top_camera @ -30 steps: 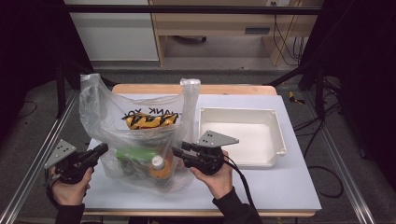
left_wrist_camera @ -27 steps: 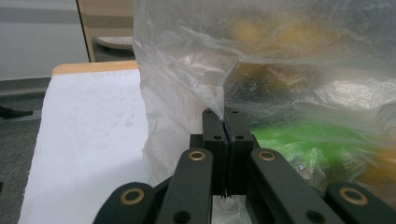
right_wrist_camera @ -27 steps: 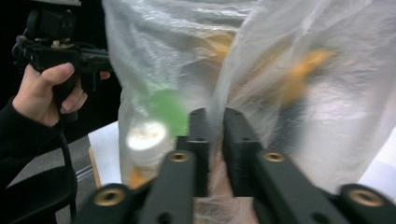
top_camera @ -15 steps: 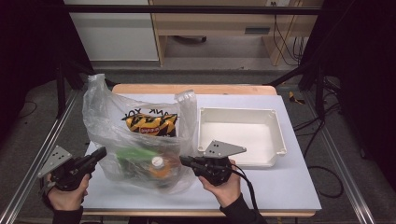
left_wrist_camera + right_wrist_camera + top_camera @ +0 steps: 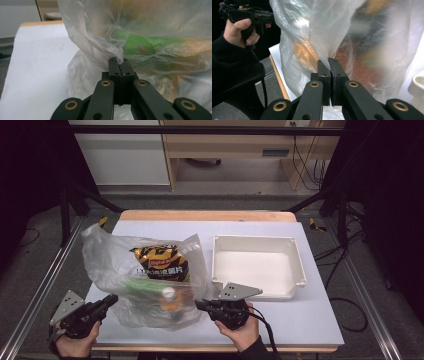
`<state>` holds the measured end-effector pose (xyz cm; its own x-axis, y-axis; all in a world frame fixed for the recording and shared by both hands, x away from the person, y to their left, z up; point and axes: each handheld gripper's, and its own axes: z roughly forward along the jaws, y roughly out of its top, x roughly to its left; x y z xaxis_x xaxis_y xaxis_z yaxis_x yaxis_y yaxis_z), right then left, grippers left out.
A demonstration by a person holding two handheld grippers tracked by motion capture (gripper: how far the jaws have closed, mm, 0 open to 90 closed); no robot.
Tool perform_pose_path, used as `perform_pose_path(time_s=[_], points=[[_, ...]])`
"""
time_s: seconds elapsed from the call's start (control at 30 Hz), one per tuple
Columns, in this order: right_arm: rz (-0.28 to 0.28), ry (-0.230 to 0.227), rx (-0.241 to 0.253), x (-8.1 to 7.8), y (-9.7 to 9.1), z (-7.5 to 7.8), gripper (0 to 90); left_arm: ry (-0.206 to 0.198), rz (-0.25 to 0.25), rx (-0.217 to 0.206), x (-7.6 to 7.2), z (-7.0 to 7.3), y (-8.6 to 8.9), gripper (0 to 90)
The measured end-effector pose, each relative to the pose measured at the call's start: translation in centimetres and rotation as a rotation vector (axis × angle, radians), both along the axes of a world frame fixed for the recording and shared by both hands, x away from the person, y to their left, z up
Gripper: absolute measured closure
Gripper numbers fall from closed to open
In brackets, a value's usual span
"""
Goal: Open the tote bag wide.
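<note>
A clear plastic bag (image 5: 145,280) lies slumped on the white table, left of middle. Through its film show a yellow-and-black crisp packet (image 5: 159,262), something green (image 5: 142,285) and a white-capped bottle (image 5: 169,295). My left gripper (image 5: 111,299) is at the bag's near left corner, shut on a fold of film (image 5: 119,57). My right gripper (image 5: 198,305) is at the near right corner, its jaws (image 5: 328,62) closed together with a flap of the bag's film pinched at their tips. In the right gripper view, the other hand (image 5: 239,31) shows beyond the bag.
A white, empty tray (image 5: 300,265) stands just right of the bag, close to my right gripper. Bare tabletop (image 5: 300,320) runs along the near right. Metal rails (image 5: 30,315) flank the table, and a wooden strip (image 5: 205,215) edges its far side.
Both grippers have come down and nearer the table's front edge. The bag, which stood tall with its top raised, has sunk and slumped. The right gripper's jaws closed on the film.
</note>
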<state>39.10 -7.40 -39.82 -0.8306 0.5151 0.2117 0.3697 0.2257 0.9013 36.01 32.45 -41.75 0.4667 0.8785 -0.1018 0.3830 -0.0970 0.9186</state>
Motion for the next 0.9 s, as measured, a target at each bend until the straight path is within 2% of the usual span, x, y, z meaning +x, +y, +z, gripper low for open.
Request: perform_pose_path(time_s=[0.17, 0.3, 0.43, 0.63, 0.8, 0.9], points=[[-0.009, 0.029, -0.015, 0.3, 0.1, -1.3, 89.0, 0.042, -0.01, -0.009, 0.0, -1.3, 0.4, 89.6], [-0.02, 0.044, -0.043, 0.5, 0.4, -2.3, 89.0, 0.061, -0.02, 0.033, 0.4, -1.8, -0.1, 89.5], [-0.043, 0.063, -0.089, 0.7, 0.6, -3.5, 89.2, 0.111, -0.022, 0.078, 1.0, -3.1, -0.5, 89.5], [-0.075, 0.117, -0.115, 1.4, 0.6, -5.5, 88.8, 0.158, -0.02, 0.106, 1.7, -4.5, -0.5, 89.4], [-0.107, 0.122, -0.15, 1.5, 1.0, -6.5, 85.6, 0.181, -0.016, 0.13, 2.0, -5.2, -0.7, 89.1], [-0.112, 0.101, -0.163, 1.5, 1.1, -6.8, 80.4, 0.174, -0.006, 0.152, 2.1, -5.4, -0.7, 85.1]])
